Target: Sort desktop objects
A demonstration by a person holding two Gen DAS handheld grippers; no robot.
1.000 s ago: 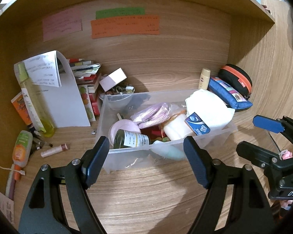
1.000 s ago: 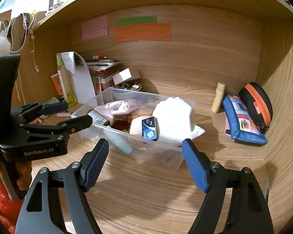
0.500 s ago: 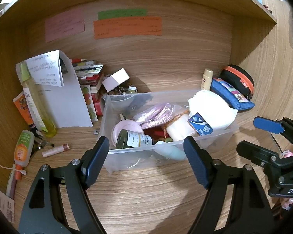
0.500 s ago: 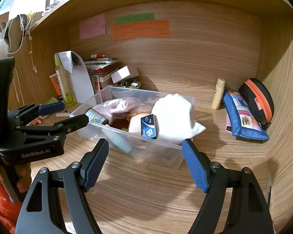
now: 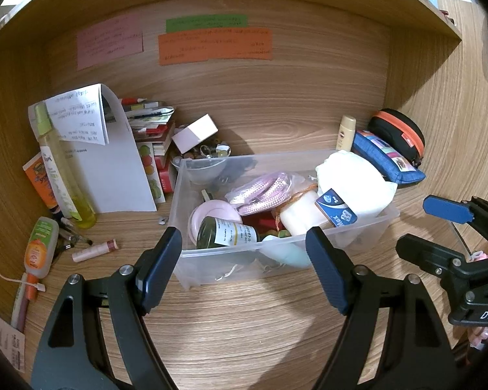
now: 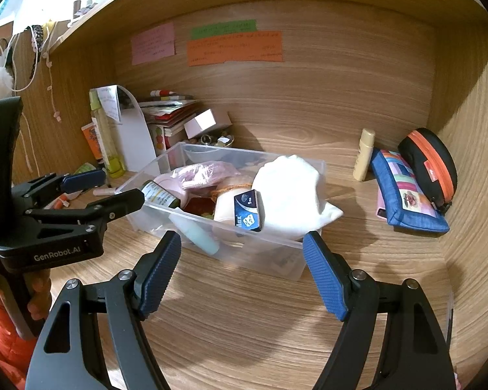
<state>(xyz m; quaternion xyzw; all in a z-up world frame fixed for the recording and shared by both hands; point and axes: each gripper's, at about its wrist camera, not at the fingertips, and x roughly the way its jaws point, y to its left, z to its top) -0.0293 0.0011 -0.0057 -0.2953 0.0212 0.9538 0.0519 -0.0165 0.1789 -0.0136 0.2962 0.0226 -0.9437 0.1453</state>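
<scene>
Writing on orange note (image 5: 215, 46) upper centre too small to read. Jar (image 5: 226, 234) in clear bin (image 5: 276, 261) partly hidden behind left gripper finger (image 5: 159, 268). Paper slip (image 5: 3, 344) cut off lower left.

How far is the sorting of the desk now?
Done: the clear bin already holds a jar, a white cloth and more. In hand: nothing; both jaws open. Left: lip balm, glue bottle, blue pouch remain on the desk.

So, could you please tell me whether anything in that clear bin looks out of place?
The white cloth bundle is heaped above the clear bin and spills over its right rim, with a small blue box propped against it.
</scene>
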